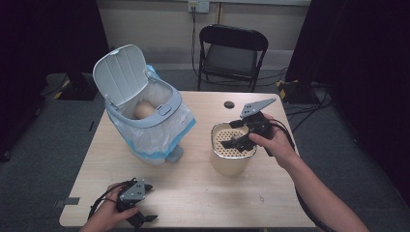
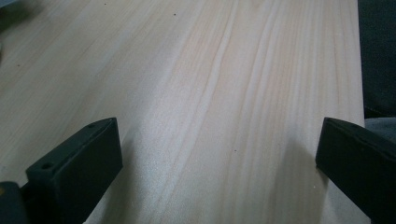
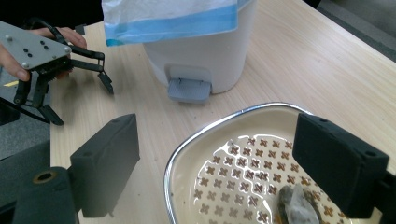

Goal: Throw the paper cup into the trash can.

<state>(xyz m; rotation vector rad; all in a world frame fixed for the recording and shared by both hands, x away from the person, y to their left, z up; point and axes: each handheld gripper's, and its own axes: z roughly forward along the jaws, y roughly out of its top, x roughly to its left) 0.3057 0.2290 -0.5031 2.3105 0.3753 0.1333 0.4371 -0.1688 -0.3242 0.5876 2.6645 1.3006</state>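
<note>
Right gripper view: right tool (image 3: 219, 172) wide open, empty, above strainer bowl (image 3: 196, 154); grey lump (image 3: 296, 205) below.

black fingers (image 3: 107, 158), grey plate, trailing cable

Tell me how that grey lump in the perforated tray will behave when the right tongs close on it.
The grey lump looks wrinkled and wadded, so it will probably squash rather than resist. It seems light and unlikely to roll. It lies on the perforated tray inside the cream container, so the open right tongs may scrape the holes; whether it is damp or stuck is unclear.
</note>
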